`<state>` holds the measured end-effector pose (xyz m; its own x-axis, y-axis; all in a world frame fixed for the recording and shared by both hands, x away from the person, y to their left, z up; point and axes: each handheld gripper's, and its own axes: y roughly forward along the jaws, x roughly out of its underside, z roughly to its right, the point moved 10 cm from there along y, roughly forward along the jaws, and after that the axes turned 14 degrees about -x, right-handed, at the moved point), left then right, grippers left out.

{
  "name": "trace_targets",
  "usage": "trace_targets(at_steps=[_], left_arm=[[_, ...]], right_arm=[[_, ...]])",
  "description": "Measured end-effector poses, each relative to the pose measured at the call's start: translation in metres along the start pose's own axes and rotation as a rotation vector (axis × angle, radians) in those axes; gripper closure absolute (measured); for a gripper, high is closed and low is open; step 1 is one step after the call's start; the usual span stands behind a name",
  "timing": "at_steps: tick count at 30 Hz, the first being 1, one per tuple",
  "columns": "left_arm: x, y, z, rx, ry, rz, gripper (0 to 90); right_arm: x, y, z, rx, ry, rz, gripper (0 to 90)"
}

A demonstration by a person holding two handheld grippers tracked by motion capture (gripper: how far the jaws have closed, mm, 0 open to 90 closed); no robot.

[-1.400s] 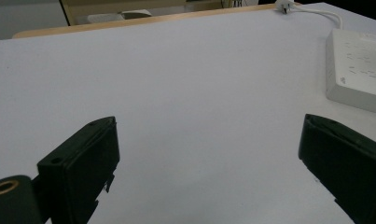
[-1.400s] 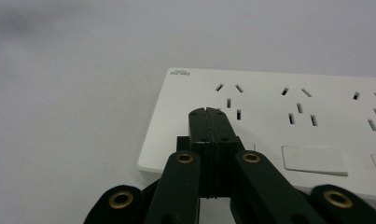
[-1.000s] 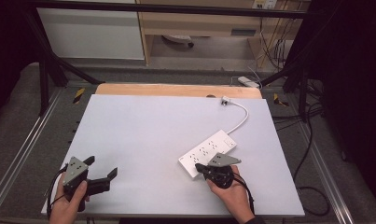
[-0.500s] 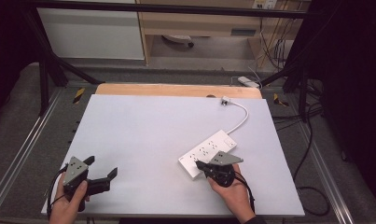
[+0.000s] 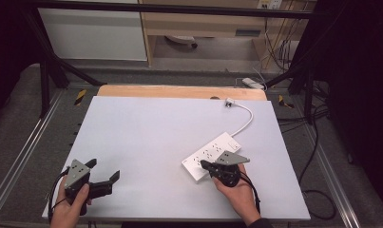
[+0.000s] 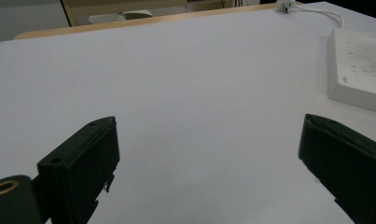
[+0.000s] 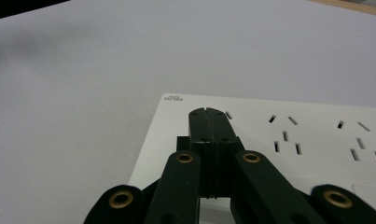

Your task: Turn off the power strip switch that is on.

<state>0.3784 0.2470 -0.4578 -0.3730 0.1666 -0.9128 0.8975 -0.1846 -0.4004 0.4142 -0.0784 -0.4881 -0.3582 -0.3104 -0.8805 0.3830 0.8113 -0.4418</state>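
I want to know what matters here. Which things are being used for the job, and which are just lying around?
In use:
- white power strip, with its cable and plug
- right gripper, fingers shut, over the strip's near end
- left gripper, fingers open, nothing between them

Just lying about:
- another white power strip on the floor
- loose floor cables

A white power strip with several rows of sockets facing up lies flat and slantwise on the right half of the table, its near left end under the closed right gripper, its white cord curving away to a plug at the far edge.
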Motion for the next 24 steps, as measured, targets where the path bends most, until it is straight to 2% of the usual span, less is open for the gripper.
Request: trace_targets(at_steps=[3, 13, 24], left_arm=[[-0.002, 0.000, -0.002, -0.008, -0.016, 0.009, 5.1], [0.001, 0.001, -0.003, -0.013, -0.020, -0.002, 5.1], [0.001, 0.001, -0.002, -0.010, -0.017, -0.005, 5.1]], right_arm=[[-0.003, 0.001, 0.002, 0.000, -0.004, 0.003, 90.0], [-0.015, 0.001, 0.006, -0.007, -0.013, 0.032, 89.8], [-0.018, -0.001, 0.005, -0.005, -0.014, 0.040, 82.1]])
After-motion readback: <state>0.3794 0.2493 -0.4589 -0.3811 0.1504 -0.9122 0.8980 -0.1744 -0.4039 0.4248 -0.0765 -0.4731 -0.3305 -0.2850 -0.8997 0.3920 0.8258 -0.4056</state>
